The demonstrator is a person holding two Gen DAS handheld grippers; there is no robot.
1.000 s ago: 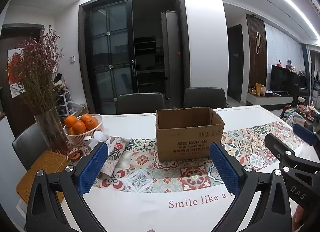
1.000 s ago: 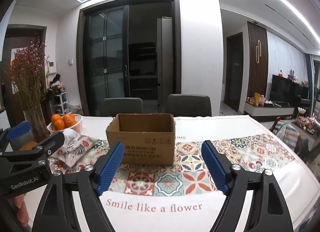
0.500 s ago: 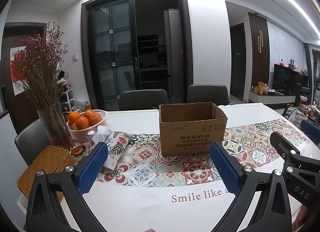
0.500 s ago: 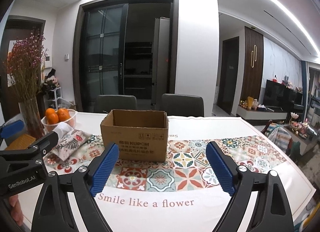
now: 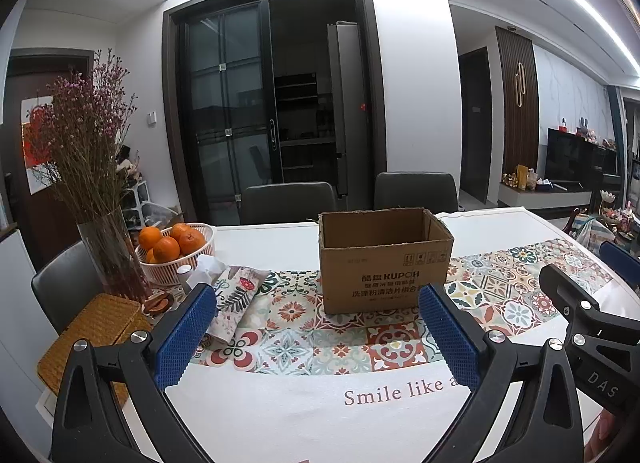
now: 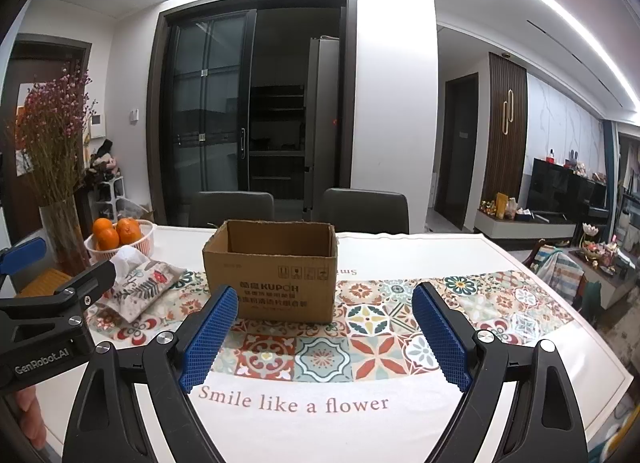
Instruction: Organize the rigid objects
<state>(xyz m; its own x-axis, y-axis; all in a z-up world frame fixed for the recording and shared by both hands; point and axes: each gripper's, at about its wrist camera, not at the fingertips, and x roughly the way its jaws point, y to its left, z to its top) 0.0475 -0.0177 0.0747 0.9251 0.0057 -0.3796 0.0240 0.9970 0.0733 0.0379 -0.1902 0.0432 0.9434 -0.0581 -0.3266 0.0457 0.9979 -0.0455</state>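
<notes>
An open, empty-looking cardboard box (image 5: 384,263) (image 6: 272,275) stands on the patterned tablecloth at mid-table. My left gripper (image 5: 315,291) hovers in front of it, open, with nothing between its blue pads. My right gripper (image 6: 324,291) is also open and empty, facing the box from slightly right. Each gripper shows in the other's view: the right gripper (image 5: 588,269) at the right edge, the left gripper (image 6: 62,263) at the left edge. No loose rigid objects show on the cloth near the box.
A white basket (image 5: 176,263) of oranges, a glass vase (image 5: 108,251) of dried flowers, a floral tissue pouch (image 5: 236,295) and a woven mat (image 5: 92,331) sit at the table's left. Two grey chairs (image 5: 288,203) stand behind the table. The table's right edge (image 6: 592,327) drops to the living room.
The right gripper's jaws have widened a little. Both hands have stayed nearly still, and the box has not moved.
</notes>
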